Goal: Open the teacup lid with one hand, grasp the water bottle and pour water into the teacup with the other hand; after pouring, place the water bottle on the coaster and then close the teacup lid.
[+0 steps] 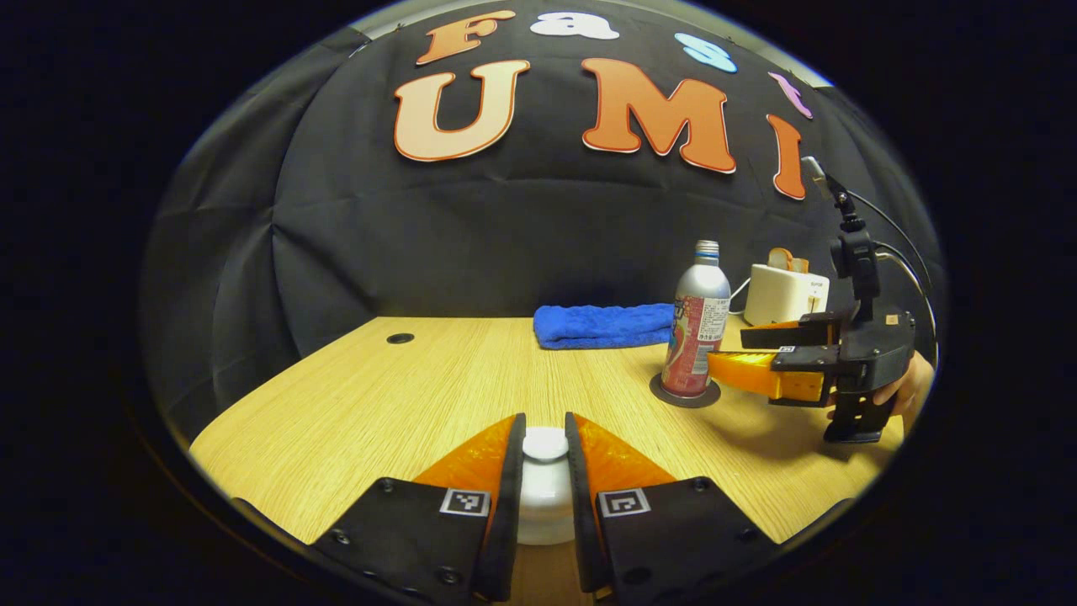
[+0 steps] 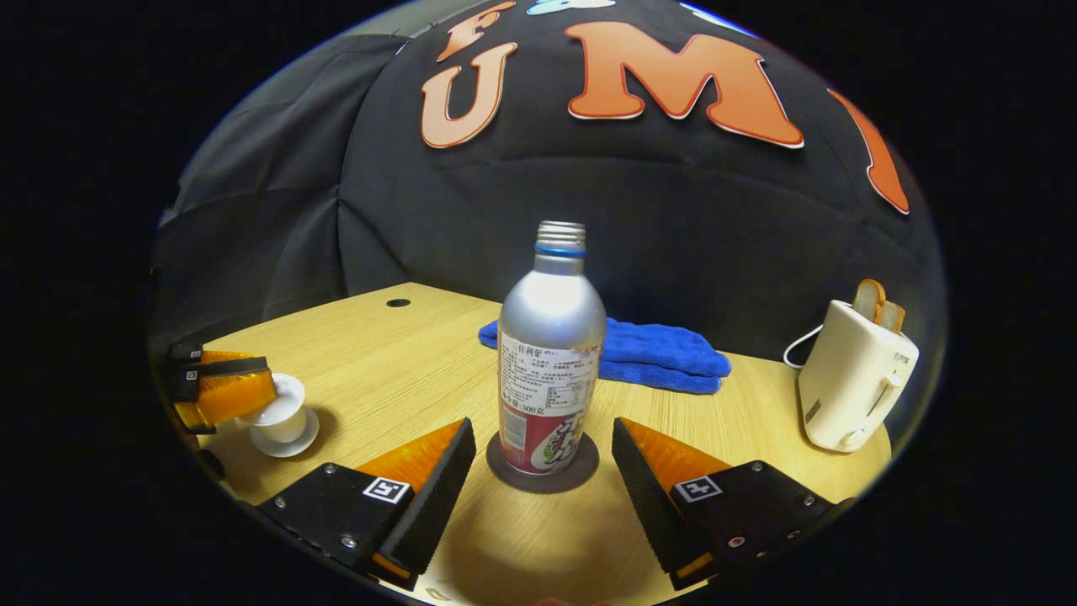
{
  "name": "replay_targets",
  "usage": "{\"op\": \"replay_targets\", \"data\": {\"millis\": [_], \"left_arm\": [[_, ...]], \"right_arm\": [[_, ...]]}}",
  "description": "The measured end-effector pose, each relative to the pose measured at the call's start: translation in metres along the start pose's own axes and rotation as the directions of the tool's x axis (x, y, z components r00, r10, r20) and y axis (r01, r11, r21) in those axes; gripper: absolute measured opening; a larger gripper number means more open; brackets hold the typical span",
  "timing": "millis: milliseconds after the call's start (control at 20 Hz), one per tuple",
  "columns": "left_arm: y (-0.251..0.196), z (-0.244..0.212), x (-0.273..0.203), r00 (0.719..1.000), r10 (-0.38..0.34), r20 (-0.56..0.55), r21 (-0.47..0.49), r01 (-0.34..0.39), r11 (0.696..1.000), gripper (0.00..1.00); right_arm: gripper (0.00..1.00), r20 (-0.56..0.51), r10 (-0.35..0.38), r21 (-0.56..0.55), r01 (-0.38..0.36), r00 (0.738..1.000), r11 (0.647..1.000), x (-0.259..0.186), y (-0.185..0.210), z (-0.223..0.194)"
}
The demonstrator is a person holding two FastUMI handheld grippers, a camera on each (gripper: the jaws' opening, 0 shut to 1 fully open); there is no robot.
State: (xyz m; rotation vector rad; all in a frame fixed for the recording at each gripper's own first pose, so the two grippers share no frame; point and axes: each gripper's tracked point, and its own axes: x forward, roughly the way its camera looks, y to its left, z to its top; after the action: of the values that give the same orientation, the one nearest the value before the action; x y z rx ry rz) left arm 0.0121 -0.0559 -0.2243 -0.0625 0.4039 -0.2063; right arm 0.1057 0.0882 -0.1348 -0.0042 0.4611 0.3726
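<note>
A silver water bottle [image 2: 551,337] with no cap stands upright on a dark round coaster [image 2: 583,471] in the right gripper view. My right gripper [image 2: 543,429] is open, one finger on each side of the bottle's base and neither touching it. In the left gripper view my left gripper [image 1: 545,438] is shut on the knob of the white teacup lid [image 1: 545,444], which sits on the white teacup [image 1: 545,505]. The bottle [image 1: 700,328], the coaster [image 1: 712,398] and the right gripper [image 1: 734,350] show at the right there. The teacup [image 2: 284,418] stands on a saucer [image 2: 294,443] under the left gripper [image 2: 252,396].
A folded blue towel [image 2: 648,353] lies behind the bottle near the wall. A white toaster [image 2: 850,383] holding bread slices stands at the table's right back, its cord trailing behind. A small round hole [image 2: 398,302] marks the wooden tabletop [image 2: 404,370]. A hand [image 1: 913,387] holds the right gripper.
</note>
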Motion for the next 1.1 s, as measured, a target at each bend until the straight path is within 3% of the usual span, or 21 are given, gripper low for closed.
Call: {"op": "replay_targets", "data": {"millis": [50,100,400,450,500,550,600,650,750,800,850,900,950,1100], "left_arm": [[0.000,0.000,-0.001,1.000,0.005,-0.003,0.006,-0.005,1.000,0.33],[0.000,0.001,0.000,1.000,0.008,0.003,0.010,-0.008,1.000,0.30],[0.000,0.000,0.001,1.000,0.007,0.009,0.026,-0.007,1.000,0.38],[-0.001,0.004,-0.001,1.000,0.006,0.020,0.026,-0.007,1.000,0.41],[-0.002,0.008,-0.003,0.999,0.005,0.031,0.027,-0.005,1.000,0.52],[-0.003,0.014,-0.005,0.999,0.007,0.045,0.033,-0.008,0.999,0.51],[-0.003,0.019,-0.006,0.998,0.011,0.059,0.039,-0.013,0.999,0.61],[-0.006,0.025,-0.007,0.997,0.013,0.075,0.044,-0.016,0.999,0.60],[-0.013,0.043,-0.011,0.994,0.015,0.108,0.047,-0.020,0.999,0.70],[-0.016,0.052,-0.012,0.992,0.015,0.125,0.042,-0.020,0.999,0.80],[-0.020,0.062,-0.014,0.990,0.014,0.143,0.038,-0.020,0.999,0.79],[-0.024,0.071,-0.016,0.987,0.014,0.160,0.040,-0.020,0.999,0.86],[-0.028,0.081,-0.018,0.984,0.013,0.177,0.043,-0.021,0.999,0.83],[-0.043,0.106,-0.026,0.975,0.003,0.222,0.044,-0.013,0.999,0.93]], "right_arm": [[0.98,0.003,-0.007,-0.002,0.007,1.000,1.000,-0.005,-0.002,0.002],[0.98,0.014,-0.008,-0.003,0.008,1.000,1.000,-0.011,-0.003,0.004],[0.98,0.056,-0.018,-0.006,0.018,0.998,1.000,-0.042,-0.006,0.012],[0.98,0.067,-0.025,-0.008,0.026,0.997,1.000,-0.048,-0.009,0.014],[0.98,0.080,-0.034,-0.009,0.035,0.996,0.999,-0.053,-0.010,0.016],[0.98,0.094,-0.039,-0.007,0.040,0.995,0.999,-0.058,-0.012,0.019],[0.98,0.105,-0.046,-0.003,0.047,0.993,0.999,-0.064,-0.013,0.021],[0.98,0.117,-0.051,0.003,0.051,0.992,0.999,-0.069,-0.013,0.024],[0.98,0.144,-0.071,0.009,0.070,0.987,0.998,-0.082,-0.016,0.029],[0.98,0.157,-0.084,0.010,0.084,0.984,0.996,-0.088,-0.019,0.033],[0.98,0.171,-0.098,0.012,0.098,0.980,0.995,-0.094,-0.022,0.037],[0.98,0.184,-0.111,0.015,0.110,0.977,0.994,-0.100,-0.025,0.040],[0.98,0.197,-0.124,0.020,0.122,0.973,0.992,-0.105,-0.028,0.044],[0.98,0.234,-0.160,0.026,0.158,0.959,0.987,-0.124,-0.034,0.055]]}}
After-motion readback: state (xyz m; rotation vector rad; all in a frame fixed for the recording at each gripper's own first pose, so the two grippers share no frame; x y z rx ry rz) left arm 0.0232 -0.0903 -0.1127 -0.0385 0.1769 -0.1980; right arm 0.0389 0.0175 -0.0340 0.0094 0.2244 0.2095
